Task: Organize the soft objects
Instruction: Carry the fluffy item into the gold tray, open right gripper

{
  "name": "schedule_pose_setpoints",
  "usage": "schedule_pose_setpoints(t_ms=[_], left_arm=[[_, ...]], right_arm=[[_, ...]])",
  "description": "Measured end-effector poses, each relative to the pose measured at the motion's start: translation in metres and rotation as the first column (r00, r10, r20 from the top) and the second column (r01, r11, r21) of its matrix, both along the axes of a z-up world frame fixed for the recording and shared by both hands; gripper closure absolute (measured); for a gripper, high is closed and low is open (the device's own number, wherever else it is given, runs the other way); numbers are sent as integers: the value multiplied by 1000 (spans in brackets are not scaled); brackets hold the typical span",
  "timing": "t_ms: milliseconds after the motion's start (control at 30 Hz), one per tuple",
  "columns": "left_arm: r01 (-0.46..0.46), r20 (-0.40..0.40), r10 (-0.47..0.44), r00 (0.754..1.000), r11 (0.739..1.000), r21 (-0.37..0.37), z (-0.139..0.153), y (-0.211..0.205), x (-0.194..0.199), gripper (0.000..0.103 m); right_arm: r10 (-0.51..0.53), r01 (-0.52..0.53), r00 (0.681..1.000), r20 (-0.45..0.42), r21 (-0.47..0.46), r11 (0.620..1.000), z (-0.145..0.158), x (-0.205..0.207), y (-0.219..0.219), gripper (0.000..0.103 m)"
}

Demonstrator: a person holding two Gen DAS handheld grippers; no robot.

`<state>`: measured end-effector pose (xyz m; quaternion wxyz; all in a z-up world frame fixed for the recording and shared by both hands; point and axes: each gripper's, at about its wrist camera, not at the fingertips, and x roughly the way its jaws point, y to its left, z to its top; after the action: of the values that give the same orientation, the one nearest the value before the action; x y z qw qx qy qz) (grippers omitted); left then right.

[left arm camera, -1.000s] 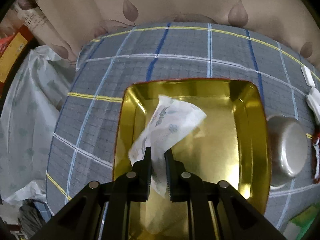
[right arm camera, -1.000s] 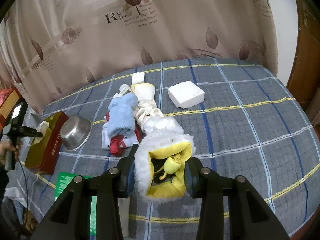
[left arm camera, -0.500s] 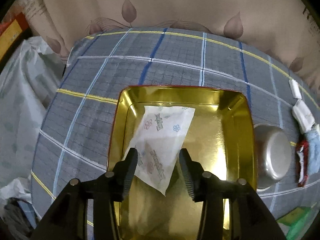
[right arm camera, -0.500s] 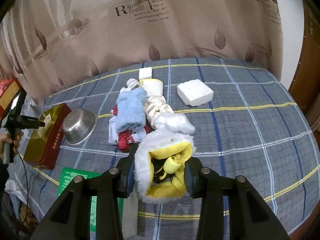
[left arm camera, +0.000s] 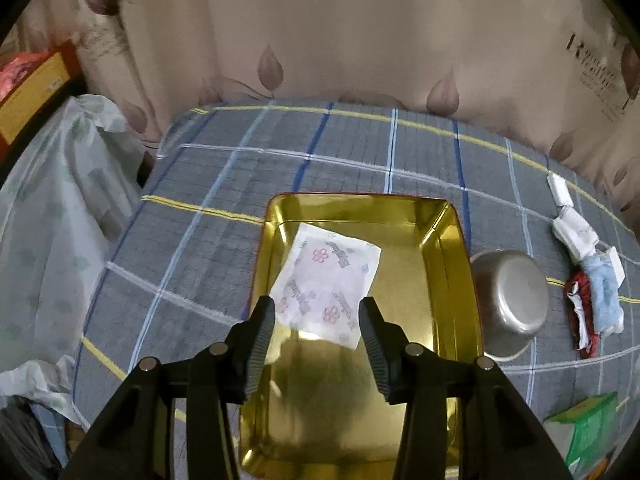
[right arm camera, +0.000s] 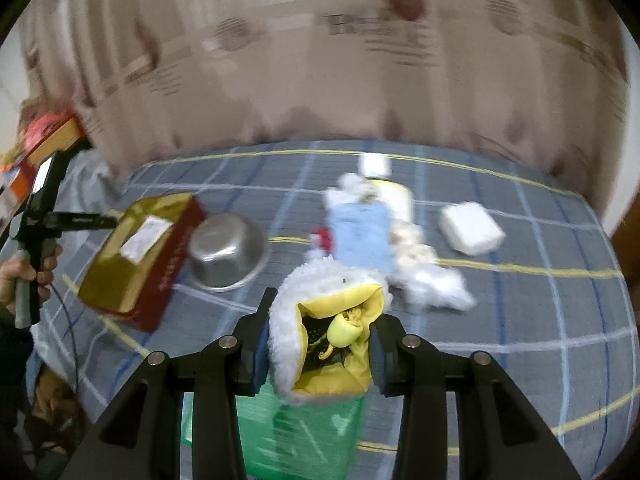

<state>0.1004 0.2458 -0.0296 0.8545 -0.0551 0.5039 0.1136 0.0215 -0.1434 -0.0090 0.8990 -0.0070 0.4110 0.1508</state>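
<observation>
My left gripper [left arm camera: 318, 316] is open and empty above the gold tin box [left arm camera: 450, 264]. A white printed tissue pack [left arm camera: 328, 282] lies flat inside the box, just beyond the fingertips. My right gripper [right arm camera: 318, 334] is shut on a white fluffy item with yellow lining [right arm camera: 328, 312] and holds it above the checked cloth. The gold box with red sides [right arm camera: 136, 256] and the tissue pack [right arm camera: 142, 238] also show at the left of the right wrist view. A pile of soft things, with a light blue cloth [right arm camera: 362, 236] on top, lies beyond the right gripper.
An upturned steel bowl [left arm camera: 508, 300] stands right of the box. A green packet [right arm camera: 316, 428] lies under the right gripper. A white foam block [right arm camera: 470, 228] sits at the right. The curtain [left arm camera: 320, 40] hangs behind the table. Plastic bags [left arm camera: 52, 208] lie off the table's left edge.
My left gripper has opened, let go of the tissue pack into the gold box, and pulled back. My right gripper has swung left toward the box, still holding the fluffy item.
</observation>
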Motion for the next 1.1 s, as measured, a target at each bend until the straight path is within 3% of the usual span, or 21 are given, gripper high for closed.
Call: schedule_pose_setpoints(t_ms=[300, 633, 767, 900, 1100], left_arm=[[-89, 77, 86, 993, 995, 41, 9, 13, -65, 59], [-233, 67, 228, 971, 970, 72, -4, 52, -110, 59], [-271, 55, 267, 962, 958, 98, -9, 66, -121, 59], [-302, 55, 298, 953, 951, 72, -9, 80, -128, 59], [-305, 70, 299, 952, 949, 82, -3, 81, -131, 59]], right_arm=[[207, -207, 977, -50, 1, 978, -13, 5, 93, 66], [373, -372, 926, -68, 26, 928, -29, 19, 191, 66], [396, -398, 915, -71, -3, 918, -36, 38, 228, 66], [378, -381, 923, -70, -33, 924, -43, 65, 253, 66], [341, -348, 931, -132, -39, 937, -62, 106, 279, 66]])
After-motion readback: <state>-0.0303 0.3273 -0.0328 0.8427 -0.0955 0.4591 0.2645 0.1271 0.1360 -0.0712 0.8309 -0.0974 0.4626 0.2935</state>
